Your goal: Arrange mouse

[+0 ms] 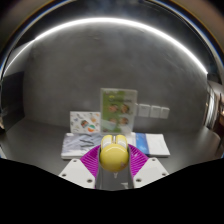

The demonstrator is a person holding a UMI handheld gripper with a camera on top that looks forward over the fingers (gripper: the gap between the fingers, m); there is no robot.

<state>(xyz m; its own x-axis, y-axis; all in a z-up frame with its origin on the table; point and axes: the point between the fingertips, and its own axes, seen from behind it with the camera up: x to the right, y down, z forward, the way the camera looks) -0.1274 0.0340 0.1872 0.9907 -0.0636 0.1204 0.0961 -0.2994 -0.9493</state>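
Note:
A yellow computer mouse [111, 153] sits between my two fingers, its rounded back facing the camera. Both magenta pads [91, 157] press against its sides, so my gripper [112, 160] is shut on it. The mouse appears held above the grey table [40, 140]. Its underside and front are hidden.
Beyond the fingers, a white and green box [117, 108] stands upright against the wall. Papers and booklets [84, 122] lie flat to the left of it, and a blue and white sheet [152, 143] lies to the right. Wall sockets [150, 110] sit behind.

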